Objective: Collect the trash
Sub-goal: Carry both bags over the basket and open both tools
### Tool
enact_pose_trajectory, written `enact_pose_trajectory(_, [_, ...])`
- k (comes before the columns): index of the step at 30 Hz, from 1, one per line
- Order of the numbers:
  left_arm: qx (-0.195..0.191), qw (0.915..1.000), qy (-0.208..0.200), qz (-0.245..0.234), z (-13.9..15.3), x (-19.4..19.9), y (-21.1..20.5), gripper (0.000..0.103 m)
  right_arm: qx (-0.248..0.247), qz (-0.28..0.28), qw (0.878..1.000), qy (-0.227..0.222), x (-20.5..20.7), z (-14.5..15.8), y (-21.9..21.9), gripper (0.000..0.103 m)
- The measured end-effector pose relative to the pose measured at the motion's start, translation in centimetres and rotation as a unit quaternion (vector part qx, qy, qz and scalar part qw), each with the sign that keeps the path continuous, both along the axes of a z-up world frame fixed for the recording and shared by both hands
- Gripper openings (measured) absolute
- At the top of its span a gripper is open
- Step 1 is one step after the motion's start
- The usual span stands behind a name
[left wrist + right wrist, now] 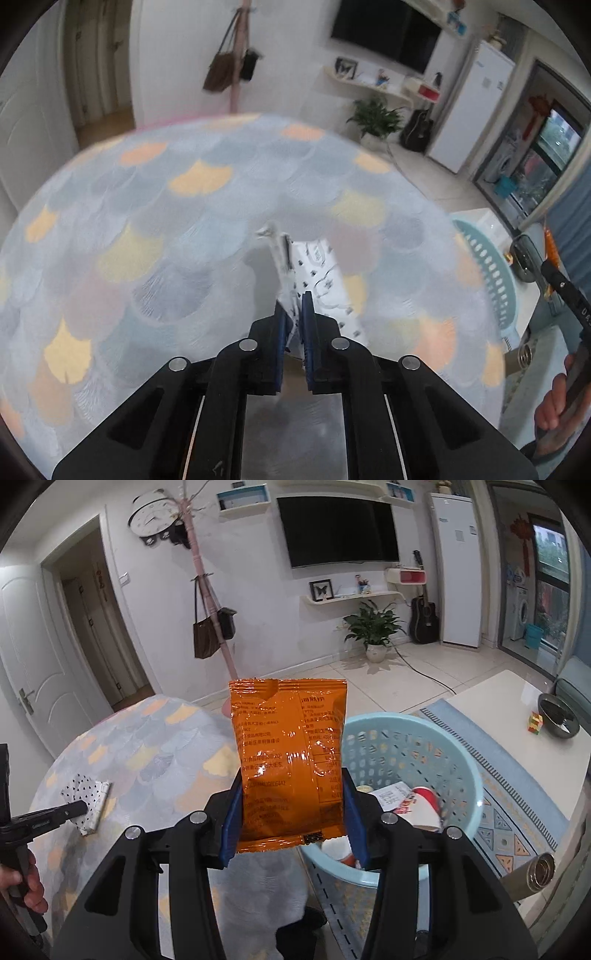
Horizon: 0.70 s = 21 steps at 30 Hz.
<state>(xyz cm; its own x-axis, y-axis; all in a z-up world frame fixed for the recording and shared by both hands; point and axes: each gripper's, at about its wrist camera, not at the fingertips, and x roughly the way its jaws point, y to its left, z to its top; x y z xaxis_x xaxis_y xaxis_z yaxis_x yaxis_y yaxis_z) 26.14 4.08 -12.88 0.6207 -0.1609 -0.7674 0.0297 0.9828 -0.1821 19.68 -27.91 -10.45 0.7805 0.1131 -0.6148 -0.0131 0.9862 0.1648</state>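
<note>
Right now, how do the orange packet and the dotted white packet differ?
The orange packet stands upright in the air in the right tool; the dotted white packet lies flat on the patterned tablecloth, pinched by the left tool. Orange is glossy and plain-coloured, white is black-speckled. Both are gripped, neither in the blue basket.

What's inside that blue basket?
The basket holds paper cups and a printed wrapper. The orange packet and fingers hide the rest.

Dark print covers the back of an orange snack packet (290, 760), most of it Chinese characters too small to read; one run of digits ends in "6442". A wall clock (151, 515) carries numerals too blurred to make out.
</note>
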Motion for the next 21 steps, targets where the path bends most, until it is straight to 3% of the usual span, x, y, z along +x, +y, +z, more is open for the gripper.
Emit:
enact_pose_trajectory(5, [-0.027, 0.9968, -0.054, -0.052, 3.8, 0.0, -4.1, 0.005, 0.014, -0.033, 0.999, -0.021, -1.1, 1.4, -3.1, 0.044])
enact_pose_trajectory(10, [-0.051, 0.9858, -0.092, -0.131, 7.1, 1.7, -10.8, 0.005, 0.025, -0.083, 0.996, -0.014, -0.9, 2.0, -6.7, 0.045])
enact_pose_trajectory(14, [-0.056, 0.9777, -0.092, -0.180, 7.1, 3.1, -16.4, 0.005, 0.051, -0.123, 0.991, 0.034, 0.5, 0.3, -9.7, 0.045])
enact_pose_trajectory(21, [-0.043, 0.9718, -0.045, -0.228, 3.2, 6.4, -23.3, 0.005, 0.064, -0.150, 0.982, 0.094, 2.3, -3.3, -11.9, 0.050])
